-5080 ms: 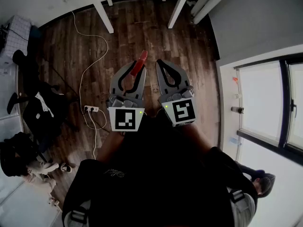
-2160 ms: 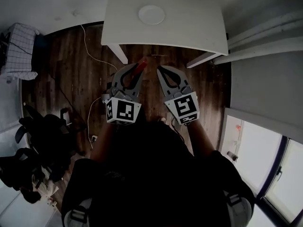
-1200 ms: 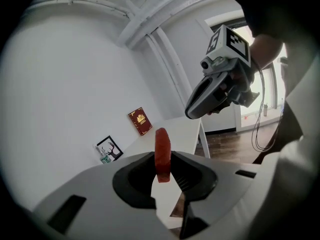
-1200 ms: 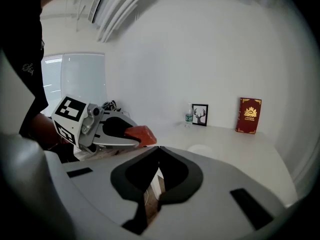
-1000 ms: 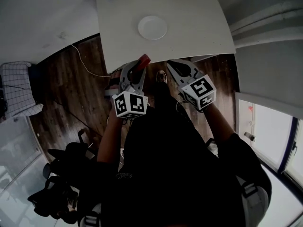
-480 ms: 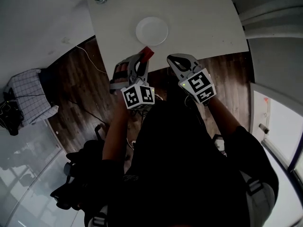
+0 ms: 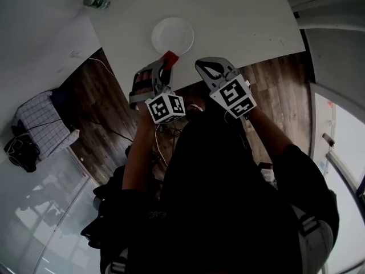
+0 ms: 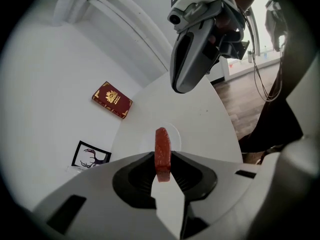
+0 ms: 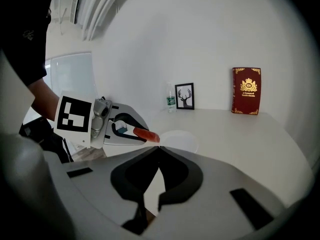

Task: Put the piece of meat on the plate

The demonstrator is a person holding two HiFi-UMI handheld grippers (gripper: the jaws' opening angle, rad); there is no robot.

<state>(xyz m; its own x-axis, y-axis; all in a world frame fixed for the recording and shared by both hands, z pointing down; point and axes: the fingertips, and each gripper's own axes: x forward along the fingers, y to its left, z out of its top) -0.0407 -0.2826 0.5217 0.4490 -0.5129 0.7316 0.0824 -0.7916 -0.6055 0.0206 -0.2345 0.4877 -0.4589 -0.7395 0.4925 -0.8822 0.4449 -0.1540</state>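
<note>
Now | left hand-held gripper (image 8: 162,163) clamped on meat (image 8: 162,146), near plate (image 7: 172,35) | right hand-held gripper (image 9: 159,149) closed, empty

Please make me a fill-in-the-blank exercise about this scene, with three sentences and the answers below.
1. The left gripper is closed on the piece of meat, whose colour is ____.
2. The empty white plate lies on the ____.
3. The book with gold print stands against the ____.

Missing words: red; table; wall.

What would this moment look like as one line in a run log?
left gripper: shut on piece of meat | right gripper: shut, empty | plate: empty, on white table
</note>
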